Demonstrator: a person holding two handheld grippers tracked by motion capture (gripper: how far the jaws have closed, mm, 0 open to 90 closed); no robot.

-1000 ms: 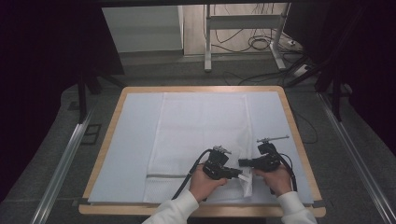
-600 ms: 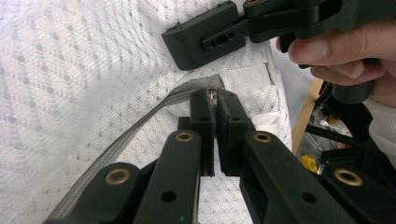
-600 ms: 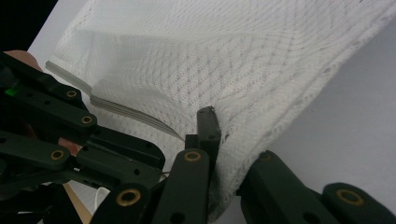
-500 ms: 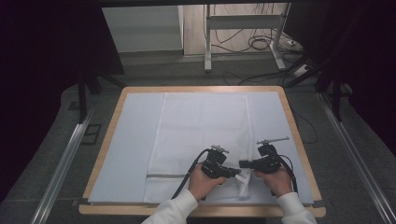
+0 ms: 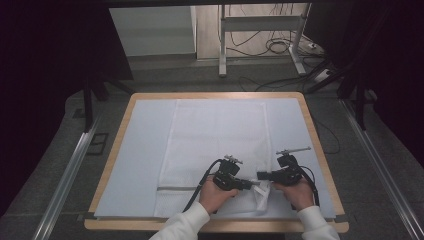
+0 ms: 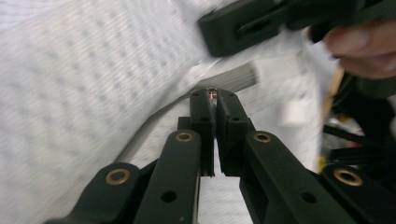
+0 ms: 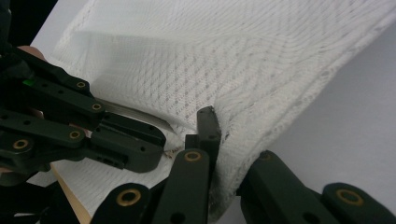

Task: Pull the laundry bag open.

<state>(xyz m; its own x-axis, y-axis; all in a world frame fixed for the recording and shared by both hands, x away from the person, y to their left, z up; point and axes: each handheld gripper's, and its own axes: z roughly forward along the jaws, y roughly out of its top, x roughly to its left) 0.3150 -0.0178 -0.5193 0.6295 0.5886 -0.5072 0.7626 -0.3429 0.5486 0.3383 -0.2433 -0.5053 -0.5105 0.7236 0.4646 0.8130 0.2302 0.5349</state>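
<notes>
A: From the high view, how are the hands set?

B: Both forearms come in low in white sleeves. The left hand [image 5: 216, 196] holds the left gripper [image 5: 254, 183] pointing sideways toward the other; the right hand [image 5: 297, 192] holds the right gripper [image 5: 261, 175] pointing back at it, so the tips nearly meet. Between and just under them the near right corner of the white mesh cloth [image 5: 217, 145] is bunched up off the pale sheet [image 5: 140, 155] covering the table [image 5: 119, 125].

A: Can you tell the jaws from up there?

B: No, too small. A grey strip [image 5: 177, 188] runs across the cloth behind the left gripper.

A: And the left gripper view?

B: The left gripper [image 6: 214, 95] has its jaws pressed together, with something small pinched at the very tips; I cannot tell what. Cloth [image 6: 84, 93] lies ahead and to its left, blurred. The right gripper [image 6: 261, 25] crosses above and ahead.

A: The right gripper view?

B: Here the right gripper [image 7: 219, 135] is closed on a fold of cloth [image 7: 224, 60], the mesh draped over and hiding one jaw. The left gripper [image 7: 159, 140] sits just beside it, tips touching the same fold.
</notes>
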